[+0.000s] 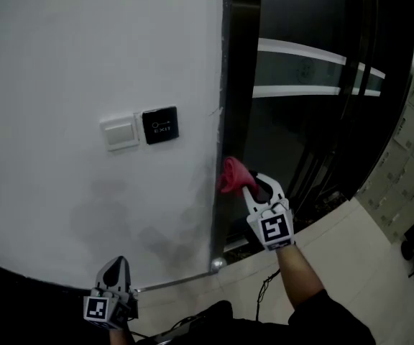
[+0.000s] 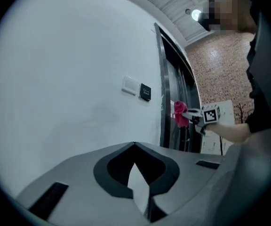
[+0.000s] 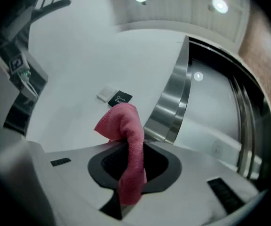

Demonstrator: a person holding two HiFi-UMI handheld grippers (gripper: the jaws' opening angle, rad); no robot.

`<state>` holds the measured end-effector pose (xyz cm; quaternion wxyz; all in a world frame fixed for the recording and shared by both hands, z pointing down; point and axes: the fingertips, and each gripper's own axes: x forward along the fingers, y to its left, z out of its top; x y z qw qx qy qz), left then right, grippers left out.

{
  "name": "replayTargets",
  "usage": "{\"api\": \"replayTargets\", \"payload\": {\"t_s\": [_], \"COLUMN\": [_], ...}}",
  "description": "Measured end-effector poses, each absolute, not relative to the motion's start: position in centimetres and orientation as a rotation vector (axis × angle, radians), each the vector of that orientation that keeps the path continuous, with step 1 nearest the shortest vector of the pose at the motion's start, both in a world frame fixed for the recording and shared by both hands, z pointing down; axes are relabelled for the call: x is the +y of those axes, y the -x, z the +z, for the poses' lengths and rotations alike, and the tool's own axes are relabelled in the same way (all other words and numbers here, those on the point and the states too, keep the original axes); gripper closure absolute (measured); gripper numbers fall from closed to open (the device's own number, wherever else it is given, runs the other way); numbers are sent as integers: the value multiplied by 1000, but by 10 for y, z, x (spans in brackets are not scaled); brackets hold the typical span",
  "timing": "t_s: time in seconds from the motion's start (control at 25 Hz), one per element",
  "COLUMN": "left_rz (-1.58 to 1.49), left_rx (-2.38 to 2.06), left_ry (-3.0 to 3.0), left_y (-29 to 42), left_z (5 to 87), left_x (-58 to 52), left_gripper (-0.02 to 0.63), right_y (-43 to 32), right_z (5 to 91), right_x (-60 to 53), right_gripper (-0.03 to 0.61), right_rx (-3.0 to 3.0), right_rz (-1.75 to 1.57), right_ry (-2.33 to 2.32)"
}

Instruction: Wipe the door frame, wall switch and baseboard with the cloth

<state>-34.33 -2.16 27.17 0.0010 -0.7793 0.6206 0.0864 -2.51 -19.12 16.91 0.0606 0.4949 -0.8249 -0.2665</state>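
- Pink cloth (image 3: 128, 145) hung from the right gripper (image 1: 252, 185), whose fingers were clamped on it, at the door frame's (image 1: 225, 106) edge.
- Wall switch (image 1: 119, 133) sat left of the door frame.
- Left gripper (image 1: 116, 270), fingers together and empty, hovered lower left of the door frame.

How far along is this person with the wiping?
Nothing shows as finished yet. In hand: the right gripper holds the cloth against the door frame. Left to do: the switch on the wall and the baseboard at its foot, both away from the cloth. The left gripper hangs low, shut and empty.
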Motion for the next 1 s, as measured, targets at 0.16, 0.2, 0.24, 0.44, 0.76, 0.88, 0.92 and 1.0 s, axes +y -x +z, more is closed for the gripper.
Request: {"api": "replayTargets", "payload": {"t_s": [0.16, 0.2, 0.24, 0.44, 0.76, 0.88, 0.92, 1.0], "left_rz": [218, 249, 278, 281, 246, 224, 221, 222], "left_rx": [1966, 1972, 1975, 1985, 2029, 2054, 2060, 2066], "left_ry": [2462, 2462, 2458, 2464, 2478, 2468, 2462, 2455], "left_y": [332, 332, 334, 329, 314, 315, 315, 314], "left_z": [272, 271, 271, 278, 291, 293, 292, 291], "left_x": [-26, -25, -24, -25, -13, -11, -11, -11], "left_gripper": [617, 617, 617, 617, 617, 617, 617, 617], "right_y": [3, 3, 4, 22, 51, 48, 47, 47], "right_z": [94, 78, 63, 29, 97, 110, 115, 125], "right_x": [-207, -210, -211, -230, -272, -272, -272, -272], "right_gripper": [515, 515, 515, 515, 515, 515, 515, 515], "right_rx": [-2268, -2232, -2196, -2064, -1897, -1928, -1935, -1940], "right_rz": [-1147, -1219, -1287, -1514, -1573, -1551, -1541, -1526], "right_ry": [-1537, -1539, -1534, -1478, -1297, -1296, -1291, -1271]}}
